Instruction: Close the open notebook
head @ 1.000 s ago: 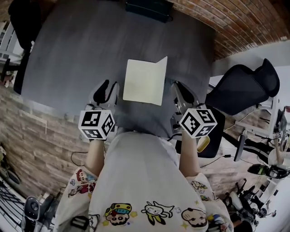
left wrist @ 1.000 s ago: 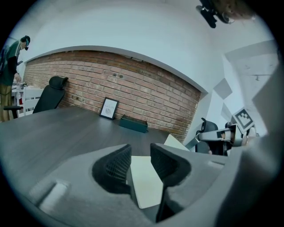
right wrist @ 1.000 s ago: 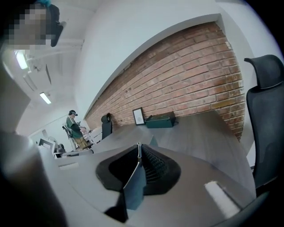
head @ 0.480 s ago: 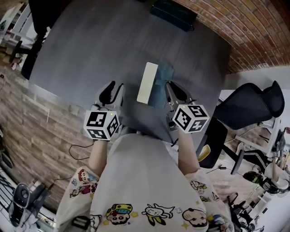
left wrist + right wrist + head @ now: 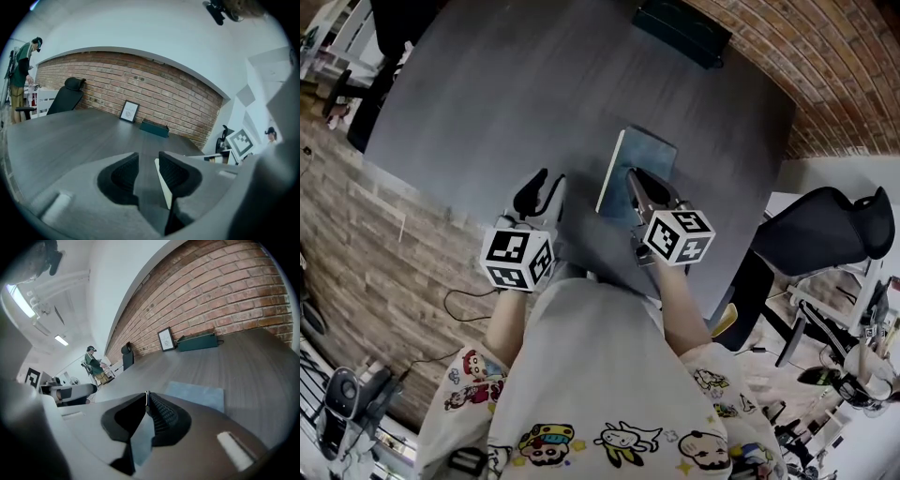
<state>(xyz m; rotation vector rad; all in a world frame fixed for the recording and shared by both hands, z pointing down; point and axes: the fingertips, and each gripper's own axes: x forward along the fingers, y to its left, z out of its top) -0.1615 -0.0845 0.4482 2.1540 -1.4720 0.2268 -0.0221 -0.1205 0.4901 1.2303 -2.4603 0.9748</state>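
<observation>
We see a dark grey bench [image 5: 506, 103] with faint wood grain. The notebook [image 5: 652, 155] shows a dusty blue cover and a cream page edge. The marker cubes [image 5: 517, 260] on the left tongs [image 5: 551, 178] and the right tongs [image 5: 631, 174] are white with black square patterns; the tongs carry black pads [image 5: 123, 174] on grey bodies. At upper right the brick wall [image 5: 806, 56] is red-brown. The shirt [image 5: 591, 375] is pale grey with coloured cartoon figures.

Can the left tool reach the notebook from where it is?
Probably yes. The left tool sits open and empty just beside the notebook, by its left edge, and nothing stands between them.
</observation>
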